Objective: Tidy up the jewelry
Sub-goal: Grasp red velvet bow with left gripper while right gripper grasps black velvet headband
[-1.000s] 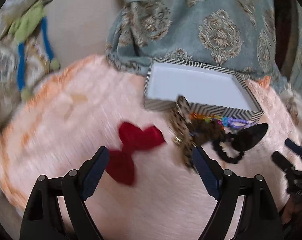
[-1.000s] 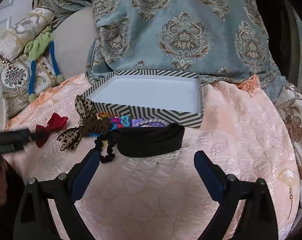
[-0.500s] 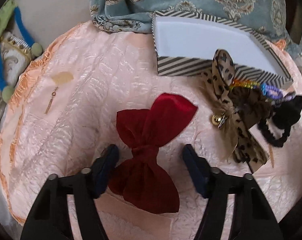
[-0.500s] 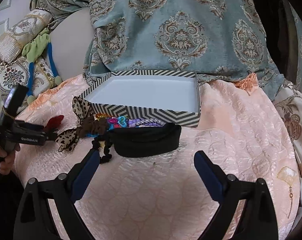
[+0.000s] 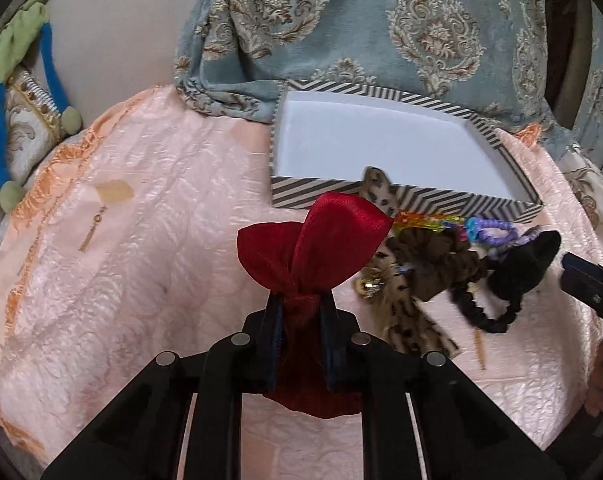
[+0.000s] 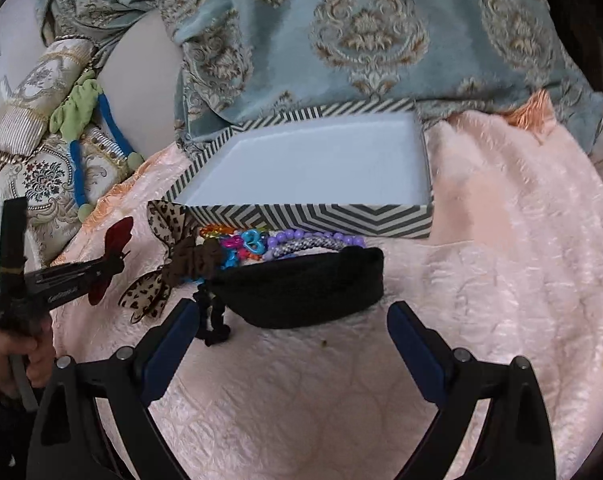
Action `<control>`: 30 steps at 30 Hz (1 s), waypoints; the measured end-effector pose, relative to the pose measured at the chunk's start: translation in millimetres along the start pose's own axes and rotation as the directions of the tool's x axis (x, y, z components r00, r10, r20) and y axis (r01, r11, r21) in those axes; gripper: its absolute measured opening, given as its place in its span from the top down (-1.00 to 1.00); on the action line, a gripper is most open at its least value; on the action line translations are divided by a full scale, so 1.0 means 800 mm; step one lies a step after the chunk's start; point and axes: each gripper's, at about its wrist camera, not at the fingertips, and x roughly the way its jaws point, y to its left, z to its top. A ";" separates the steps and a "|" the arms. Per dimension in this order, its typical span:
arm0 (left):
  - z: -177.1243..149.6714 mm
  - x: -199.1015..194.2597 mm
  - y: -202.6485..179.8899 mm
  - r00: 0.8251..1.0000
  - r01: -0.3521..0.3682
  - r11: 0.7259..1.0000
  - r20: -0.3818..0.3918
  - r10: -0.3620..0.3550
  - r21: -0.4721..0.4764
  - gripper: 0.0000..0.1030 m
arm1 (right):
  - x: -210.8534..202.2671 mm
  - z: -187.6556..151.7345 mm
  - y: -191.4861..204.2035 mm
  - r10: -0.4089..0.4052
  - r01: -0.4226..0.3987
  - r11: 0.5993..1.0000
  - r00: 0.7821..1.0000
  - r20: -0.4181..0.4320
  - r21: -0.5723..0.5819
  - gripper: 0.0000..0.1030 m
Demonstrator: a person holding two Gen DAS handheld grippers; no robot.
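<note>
Red bow [image 5: 321, 240] pinched at its knot between left tool [image 5: 299, 312] fingers.

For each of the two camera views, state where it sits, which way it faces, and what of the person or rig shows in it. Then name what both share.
Left wrist: on the left gripper, looking down along its fingers, shut on the red bow; right gripper's tip at the right edge.
Right wrist: on the open right gripper, facing the black headband; left gripper and hand at left.
Shared: striped box, bow, headband, leopard bow, pink cloth.
</note>
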 end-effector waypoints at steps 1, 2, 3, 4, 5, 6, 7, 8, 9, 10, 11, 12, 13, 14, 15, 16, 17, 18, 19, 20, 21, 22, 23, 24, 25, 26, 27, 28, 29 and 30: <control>0.002 0.001 -0.001 1.000 0.004 1.000 0.000 -0.004 0.001 1.00 | 0.005 0.002 0.000 -0.001 0.001 1.000 1.000 0.001 0.008 -0.90; 0.002 0.002 -0.004 1.000 0.009 1.000 0.001 -0.009 0.001 1.00 | 0.008 0.004 -0.001 0.006 -0.006 1.000 1.000 0.005 0.017 -0.90; 0.002 0.002 -0.005 1.000 0.014 1.000 0.001 -0.014 0.001 1.00 | 0.012 0.006 -0.001 0.011 -0.011 1.000 1.000 0.010 0.020 -0.90; 0.002 0.002 -0.006 1.000 0.026 1.000 0.001 -0.026 0.000 1.00 | 0.015 0.007 0.000 0.002 -0.003 1.000 1.000 0.016 0.020 -0.90; 0.002 0.002 -0.008 0.999 0.033 0.999 0.003 -0.033 -0.001 1.00 | 0.017 0.009 0.000 -0.014 0.014 1.000 1.000 0.020 0.022 -0.90; 0.002 0.001 -0.009 0.999 0.038 0.999 0.006 -0.038 -0.002 1.00 | 0.021 0.010 -0.001 -0.041 0.041 0.999 0.999 0.020 0.025 -0.90; 0.003 -0.001 -0.009 0.999 0.043 0.999 0.012 -0.043 -0.002 1.00 | 0.024 0.010 -0.006 -0.052 0.051 0.998 0.999 0.012 0.039 -0.90; 0.003 -0.001 -0.010 0.999 0.046 0.999 0.015 -0.046 -0.003 1.00 | 0.029 0.009 -0.011 -0.041 0.041 0.997 0.999 0.005 0.067 -0.90; 0.004 -0.002 -0.011 0.999 0.051 0.999 0.020 -0.050 -0.006 1.00 | 0.032 0.010 -0.015 -0.032 0.032 0.996 0.999 -0.003 0.083 -0.90; 0.004 -0.003 -0.011 0.998 0.055 0.998 0.025 -0.055 -0.007 1.00 | 0.036 0.010 -0.018 -0.025 0.026 0.995 1.000 -0.010 0.099 -0.89; 0.005 -0.004 -0.012 0.998 0.057 0.998 0.028 -0.057 -0.008 1.00 | 0.039 0.010 -0.018 -0.027 0.028 0.995 0.999 -0.018 0.091 -0.86; 0.004 -0.004 -0.013 0.998 0.059 0.998 0.032 -0.059 -0.007 1.00 | 0.041 0.009 -0.015 -0.036 0.037 0.997 0.999 -0.025 0.069 -0.56; 0.004 -0.005 -0.014 0.998 0.062 0.998 0.034 -0.062 -0.006 1.00 | 0.043 0.008 -0.011 -0.061 0.062 0.997 0.998 -0.033 0.035 0.02; 0.004 -0.005 -0.015 0.997 0.063 0.998 0.033 -0.063 -0.003 1.00 | 0.045 0.006 -0.007 -0.086 0.086 0.996 0.995 -0.043 -0.002 0.31; 0.004 -0.005 -0.016 0.998 0.060 0.998 0.032 -0.060 -0.002 1.00 | 0.045 0.004 -0.006 -0.083 0.082 0.997 0.996 -0.046 -0.013 0.60; 0.004 -0.004 -0.017 0.998 0.056 0.998 0.032 -0.056 -0.001 1.00 | 0.043 0.002 -0.006 -0.084 0.084 0.996 0.995 -0.046 -0.017 0.64; 0.004 -0.005 -0.018 0.998 0.054 0.999 0.031 -0.054 0.000 1.00 | 0.038 0.002 -0.005 -0.093 0.092 0.996 0.995 -0.035 -0.023 0.67; 0.004 -0.005 -0.019 0.998 0.052 0.999 0.031 -0.052 -0.001 1.00 | 0.030 0.002 -0.005 -0.093 0.093 0.995 0.995 -0.018 -0.028 0.70; 0.004 -0.007 -0.020 0.998 0.053 0.999 0.033 -0.053 -0.003 1.00 | 0.021 0.003 -0.005 -0.091 0.091 0.996 0.996 -0.003 -0.027 0.71; 0.005 -0.008 -0.022 0.998 0.053 0.999 0.035 -0.053 -0.004 1.00 | 0.011 0.004 -0.006 -0.094 0.095 0.995 0.995 0.009 -0.027 0.72; 0.006 -0.009 -0.023 0.998 0.054 0.999 0.037 -0.054 -0.004 1.00 | 0.002 0.004 -0.008 -0.101 0.101 0.995 0.995 0.016 -0.026 0.72; 0.007 -0.010 -0.025 0.998 0.057 0.998 0.038 -0.057 -0.004 1.00 | -0.009 0.006 -0.010 -0.100 0.100 0.995 0.995 0.022 -0.024 0.72; 0.007 -0.012 -0.027 0.997 0.060 0.998 0.040 -0.060 -0.004 1.00 | -0.018 0.008 -0.011 -0.095 0.095 0.995 0.995 0.024 -0.024 0.72; 0.008 -0.015 -0.029 0.997 0.063 0.998 0.043 -0.063 -0.004 1.00 | -0.026 0.010 -0.012 -0.093 0.094 0.995 0.995 0.025 -0.025 0.72; 0.009 -0.018 -0.032 0.997 0.068 0.998 0.047 -0.067 -0.003 1.00 | -0.032 0.012 -0.013 -0.091 0.091 0.995 0.996 0.026 -0.028 0.72; 0.010 -0.020 -0.036 0.996 0.071 0.997 0.050 -0.071 -0.001 1.00 | -0.039 0.013 -0.013 -0.085 0.086 0.996 0.996 0.023 -0.039 0.72; 0.011 -0.022 -0.039 0.996 0.076 0.997 0.052 -0.076 0.000 1.00 | -0.044 0.012 -0.014 -0.080 0.081 0.996 0.997 0.022 -0.043 0.72; 0.011 -0.023 -0.042 0.995 0.080 0.997 0.053 -0.080 0.003 1.00 | -0.047 0.011 -0.016 -0.071 0.072 0.997 0.997 0.021 -0.038 0.72; 0.011 -0.024 -0.047 0.995 0.085 0.996 0.055 -0.085 0.008 1.00 | -0.047 0.010 -0.017 -0.064 0.065 0.997 0.998 0.022 -0.028 0.72; 0.010 -0.024 -0.051 0.995 0.086 0.996 0.056 -0.087 0.016 1.00 | -0.047 0.009 -0.017 -0.070 0.071 0.997 0.997 0.025 -0.024 0.72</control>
